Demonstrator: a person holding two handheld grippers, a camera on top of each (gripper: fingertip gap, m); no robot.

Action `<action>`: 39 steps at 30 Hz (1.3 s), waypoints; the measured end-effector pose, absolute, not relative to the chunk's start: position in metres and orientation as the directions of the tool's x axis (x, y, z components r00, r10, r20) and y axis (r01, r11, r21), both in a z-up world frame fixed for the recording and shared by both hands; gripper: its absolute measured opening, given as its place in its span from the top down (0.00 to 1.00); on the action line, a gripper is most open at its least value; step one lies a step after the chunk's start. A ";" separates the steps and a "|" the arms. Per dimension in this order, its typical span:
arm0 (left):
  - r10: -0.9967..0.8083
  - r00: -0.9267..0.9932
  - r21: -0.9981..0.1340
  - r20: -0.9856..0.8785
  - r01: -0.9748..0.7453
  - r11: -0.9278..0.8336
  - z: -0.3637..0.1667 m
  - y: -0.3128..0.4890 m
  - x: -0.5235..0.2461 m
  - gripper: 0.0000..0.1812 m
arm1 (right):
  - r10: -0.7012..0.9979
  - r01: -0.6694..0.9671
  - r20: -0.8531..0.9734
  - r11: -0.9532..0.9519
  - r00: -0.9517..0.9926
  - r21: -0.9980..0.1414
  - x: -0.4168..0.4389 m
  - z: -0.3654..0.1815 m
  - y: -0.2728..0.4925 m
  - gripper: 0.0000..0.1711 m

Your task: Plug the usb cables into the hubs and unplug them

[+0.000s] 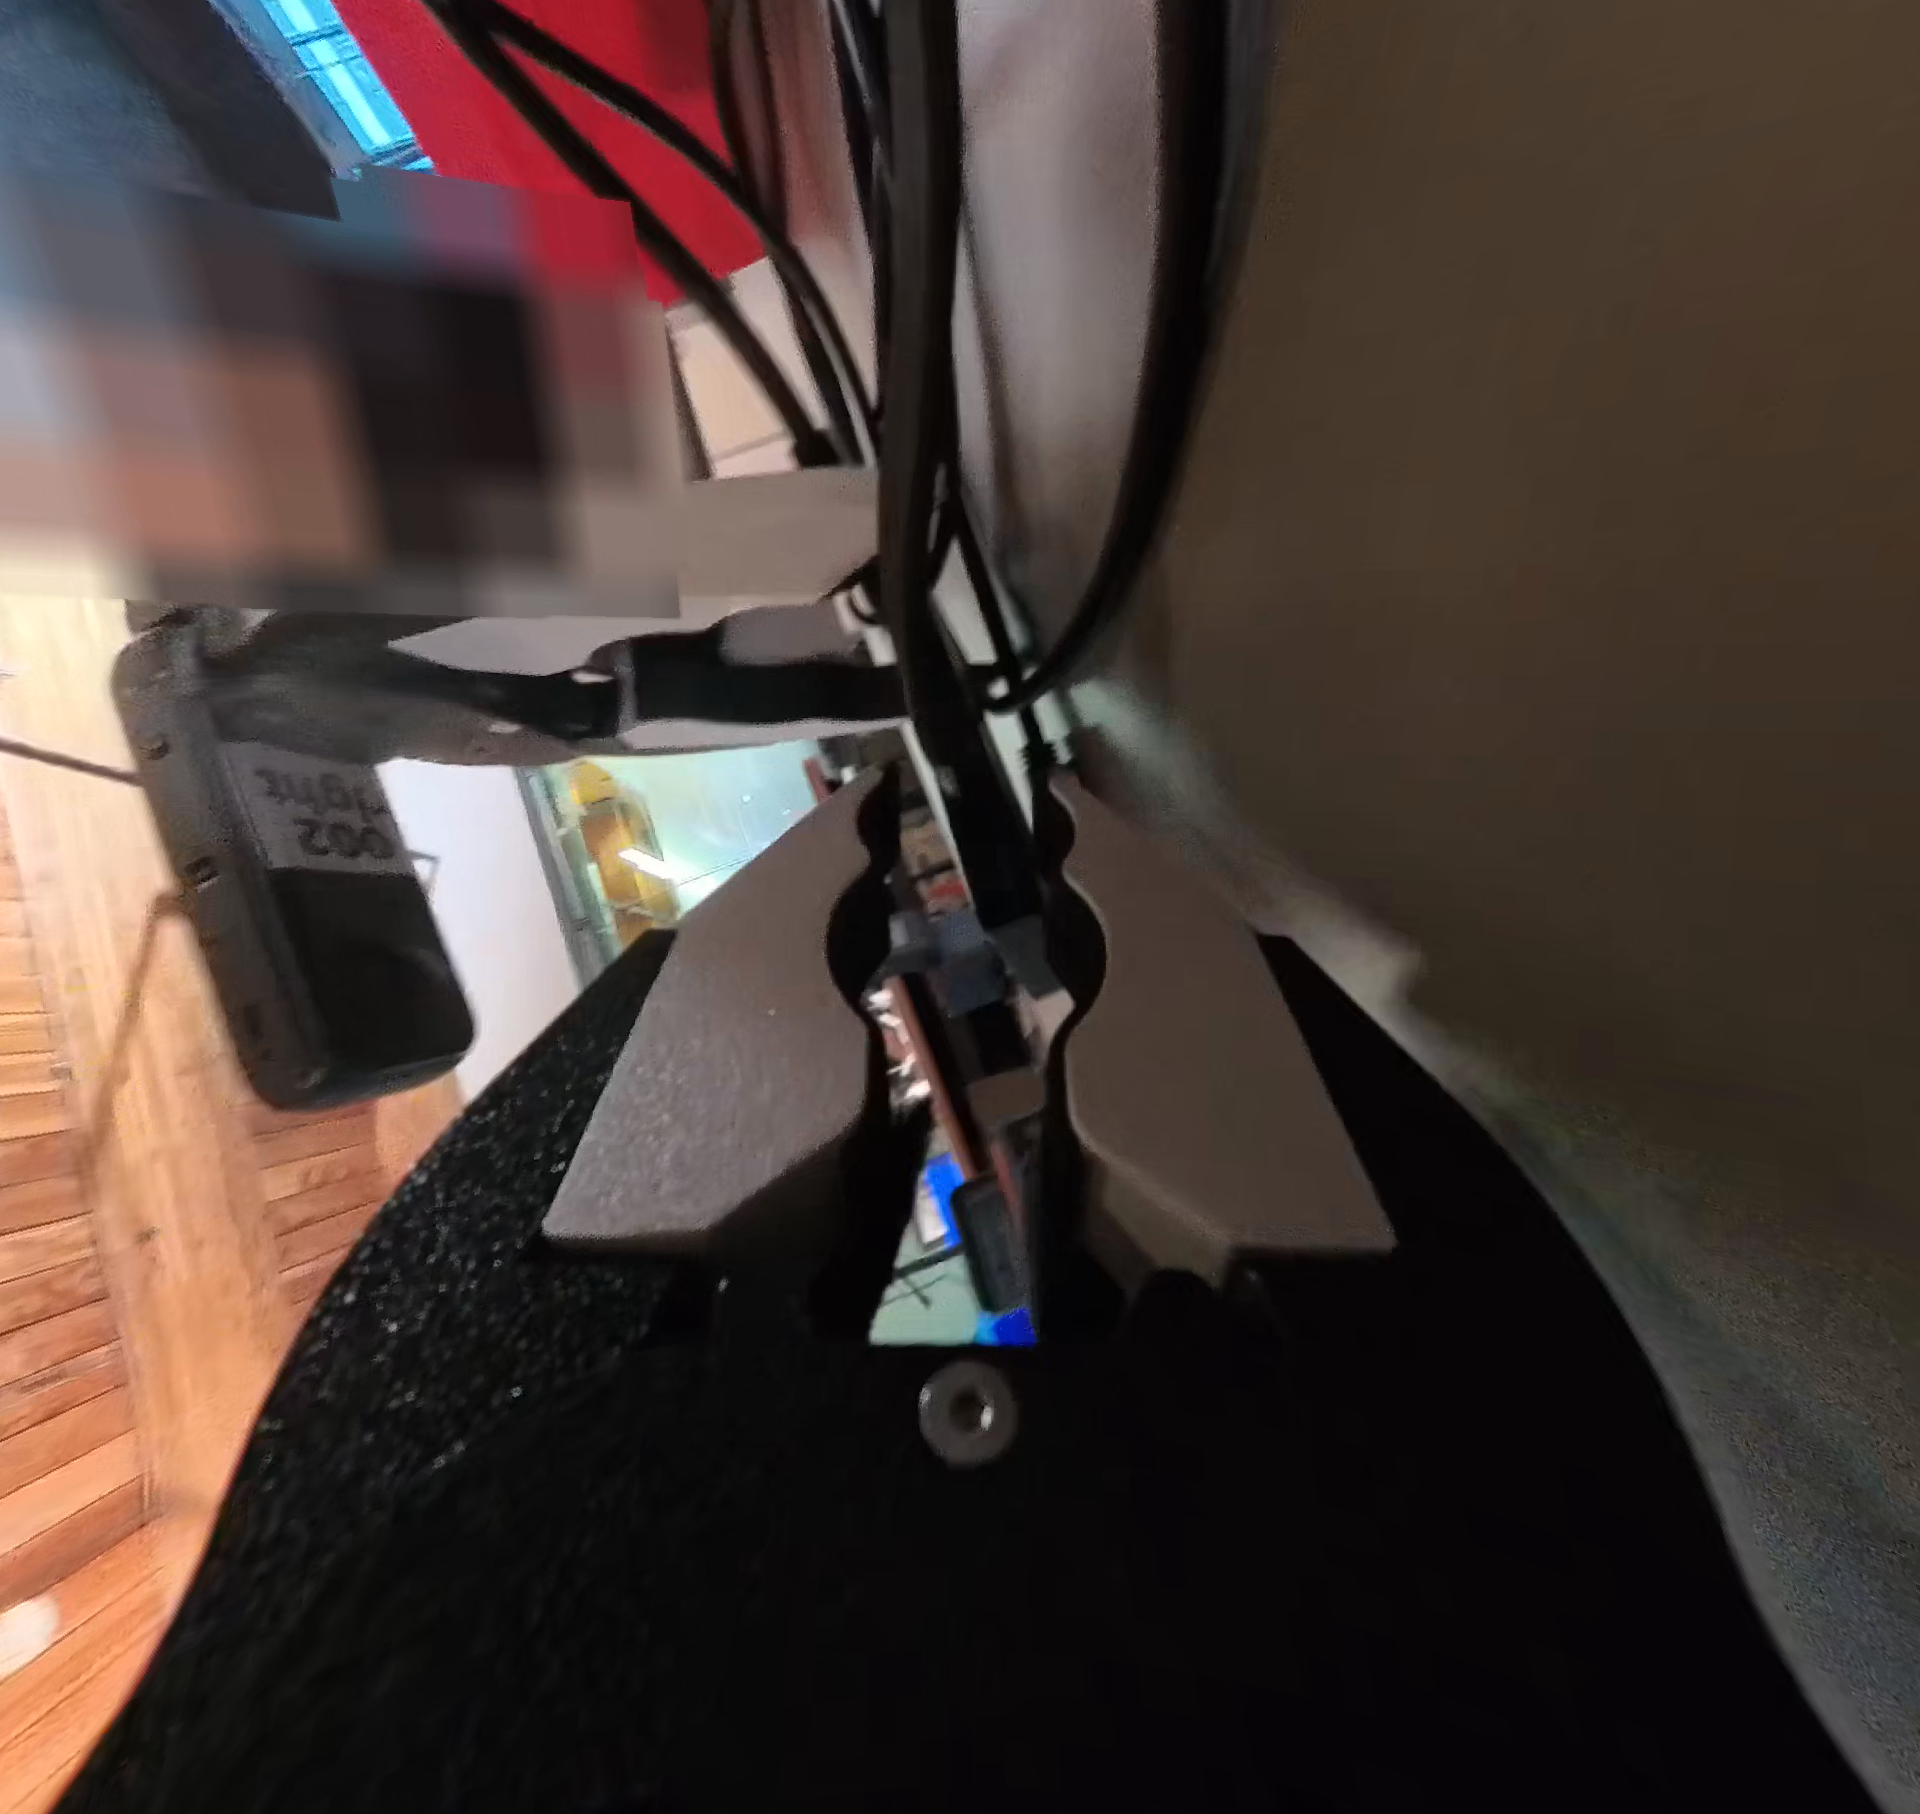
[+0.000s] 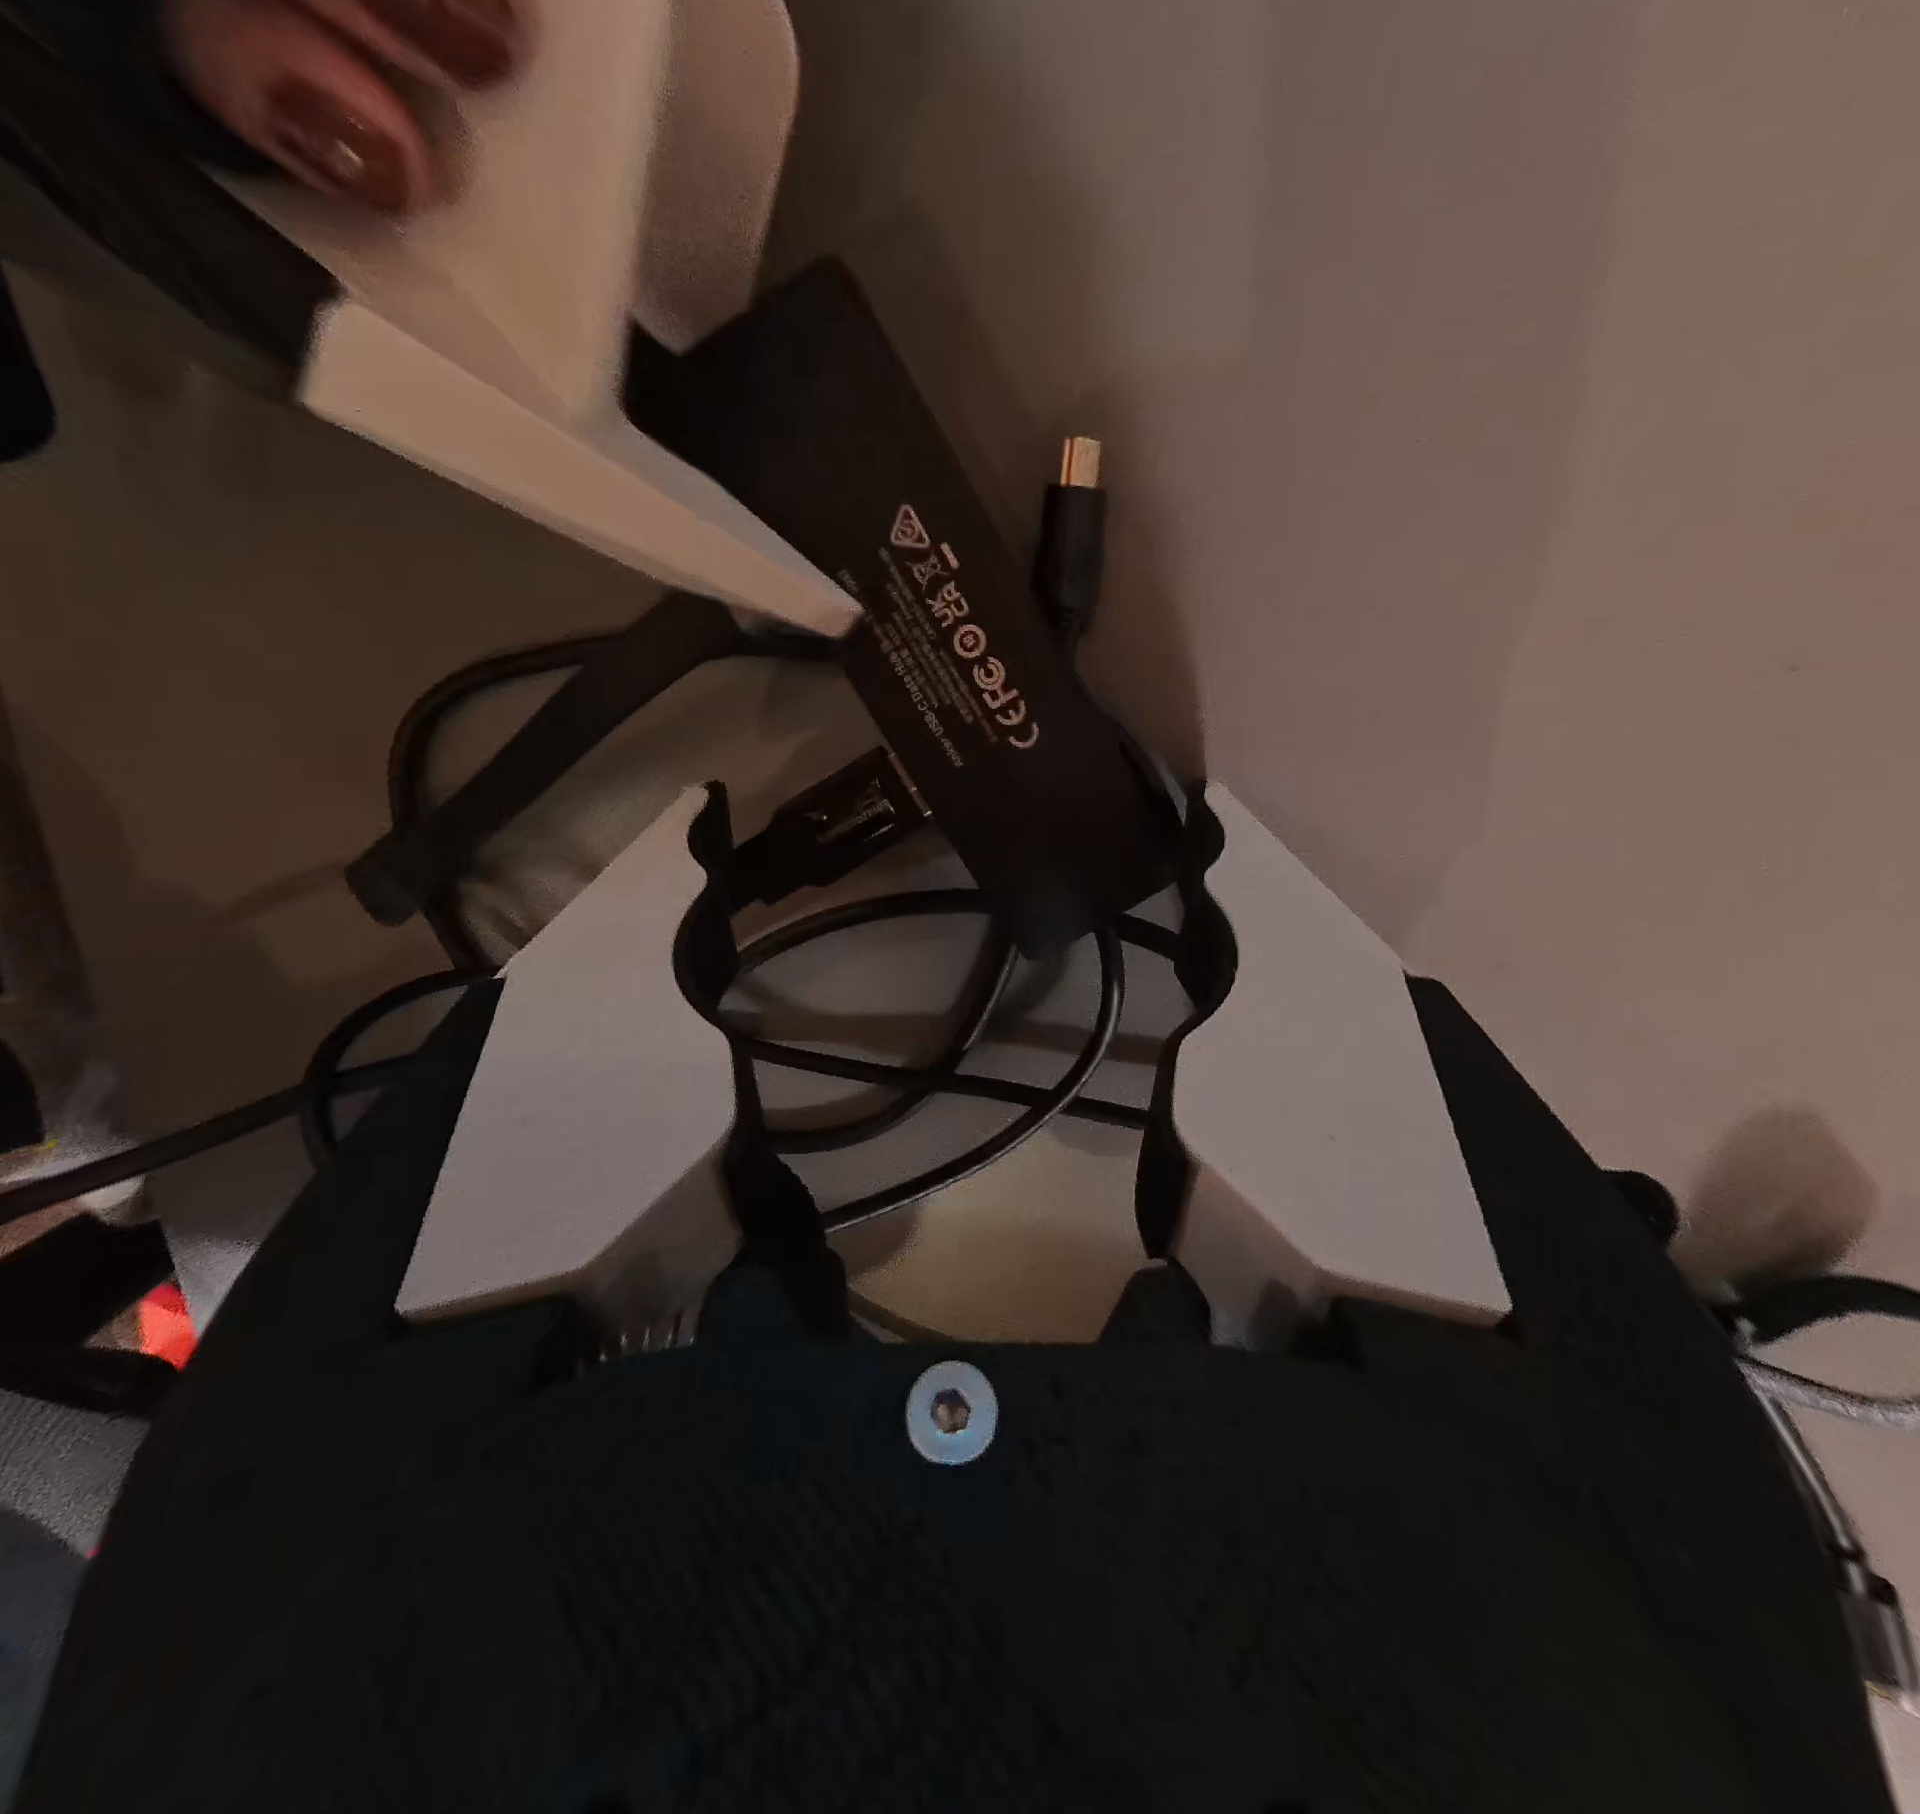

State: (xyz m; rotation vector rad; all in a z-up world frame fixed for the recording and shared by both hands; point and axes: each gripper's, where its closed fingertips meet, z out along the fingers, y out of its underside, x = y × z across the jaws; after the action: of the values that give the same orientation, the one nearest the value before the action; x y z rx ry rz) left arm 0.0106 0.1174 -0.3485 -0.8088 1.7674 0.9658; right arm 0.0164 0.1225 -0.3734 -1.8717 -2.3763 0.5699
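Scalloped jaws of the left gripper (image 2: 748,455) pinch a flat matte-black hub (image 2: 935,642) — a glossy USB plug (image 2: 847,814) sits in its side; right gripper (image 2: 951,808) spread wide around its lower end.

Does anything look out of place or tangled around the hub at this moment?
Yes. The black hub is lifted and tilted, held by the left hand-held gripper. Black cables lie in crossing loops beneath it, and a loose plug sits unconnected beside it.
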 end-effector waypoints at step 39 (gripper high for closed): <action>-0.129 -0.006 -0.030 -0.992 -0.960 0.277 -0.302 0.134 -0.047 1.00 | 0.889 0.926 -0.452 -0.223 0.065 -0.304 0.034 -0.353 0.164 0.53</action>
State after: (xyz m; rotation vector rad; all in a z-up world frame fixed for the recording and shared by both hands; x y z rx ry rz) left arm -0.0466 0.1345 -0.3023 -1.0932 1.4136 0.9255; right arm 0.0338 0.1642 -0.3526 -2.3391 -1.9975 0.9064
